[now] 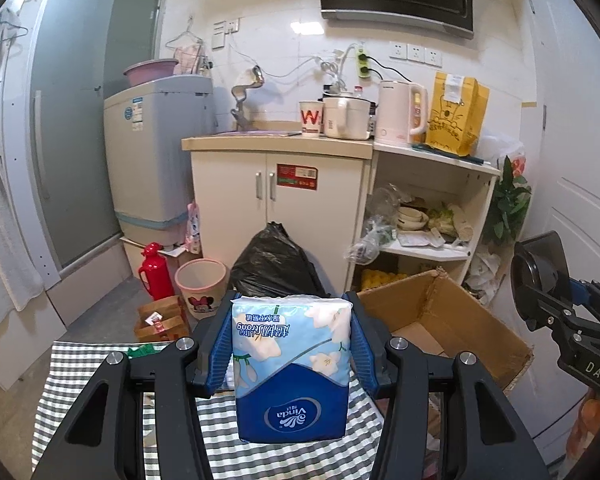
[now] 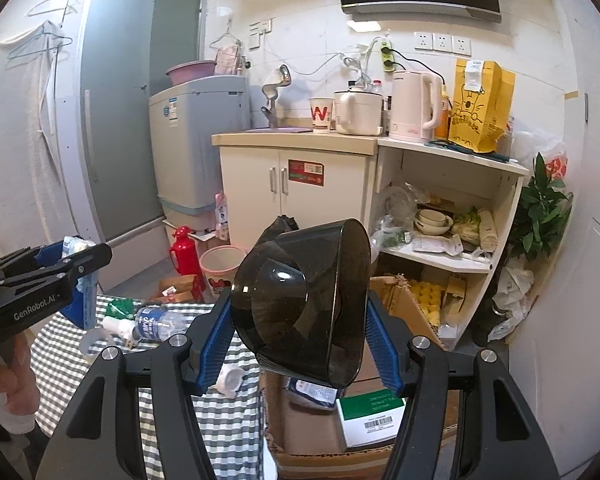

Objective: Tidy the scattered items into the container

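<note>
Left hand-held gripper (image 1: 292, 344): closed on a tissue pack (image 1: 292, 364), which is held upright between the blue pads (image 1: 220, 348), above the checked surface (image 1: 80, 380).
Right hand-held gripper (image 2: 300, 332): closed on a dark plastic tub (image 2: 304, 300), which is gripped tilted on its side, over the box (image 2: 300, 432).
Box: brown cardboard, open, just beside the surface edge; a green-and-white carton (image 2: 370, 420) and a wrapped packet (image 2: 312, 394) are seen inside.
Surface, items left: a bottle (image 2: 156, 322) lying on its side, a green packet (image 2: 120, 306), a white cap (image 2: 230, 380).
Person: a hand (image 2: 4, 380) is seen on the left gripper's handle.
</note>
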`<state>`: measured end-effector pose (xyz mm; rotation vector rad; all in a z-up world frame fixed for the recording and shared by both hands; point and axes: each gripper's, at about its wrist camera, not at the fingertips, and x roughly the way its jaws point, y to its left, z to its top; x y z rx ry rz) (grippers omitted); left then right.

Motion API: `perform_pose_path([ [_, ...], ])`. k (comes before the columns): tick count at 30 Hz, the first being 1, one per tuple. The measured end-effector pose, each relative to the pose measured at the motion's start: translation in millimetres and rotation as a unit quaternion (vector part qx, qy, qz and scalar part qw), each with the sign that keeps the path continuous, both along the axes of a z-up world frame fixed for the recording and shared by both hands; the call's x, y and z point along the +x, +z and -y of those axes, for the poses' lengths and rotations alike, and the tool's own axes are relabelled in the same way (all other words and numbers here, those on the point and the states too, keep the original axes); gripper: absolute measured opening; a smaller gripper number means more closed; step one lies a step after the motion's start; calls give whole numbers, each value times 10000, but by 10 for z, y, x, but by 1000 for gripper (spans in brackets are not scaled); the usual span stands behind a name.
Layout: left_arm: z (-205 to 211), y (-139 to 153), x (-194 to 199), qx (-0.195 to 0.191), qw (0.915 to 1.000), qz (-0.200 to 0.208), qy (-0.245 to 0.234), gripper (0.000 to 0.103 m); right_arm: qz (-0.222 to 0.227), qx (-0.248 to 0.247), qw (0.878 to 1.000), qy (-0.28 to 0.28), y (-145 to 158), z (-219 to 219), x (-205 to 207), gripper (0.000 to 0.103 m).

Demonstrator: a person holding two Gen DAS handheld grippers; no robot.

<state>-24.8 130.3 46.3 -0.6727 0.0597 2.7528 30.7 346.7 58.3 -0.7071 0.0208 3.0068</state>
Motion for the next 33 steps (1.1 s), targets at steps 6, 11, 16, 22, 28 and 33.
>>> perform_pose_path([
  [6,-145,-43,-57,4,9999,50,-125,52,59,-10,9999,-96,-62,-120,-38,61],
  [11,-301,-108,-127,36,9994,185,-300,52,129,-59,9998,-172,-120,-239,-76,61],
  [16,-506,-193,-170,0,9983,286,-512,52,211,-59,9994,-284,-175,-355,-93,61],
  [22,-784,-248,-220,-53,9964,332,-776,52,334,-74,9983,-469,-249,-533,-124,61],
  [28,-1022,-309,-303,-102,9945,390,-967,52,506,-122,9970,-581,-367,-714,-185,61],
  [33,-1200,-391,-390,-105,9923,541,-1106,52,651,-198,9960,-584,-481,-841,-273,61],
])
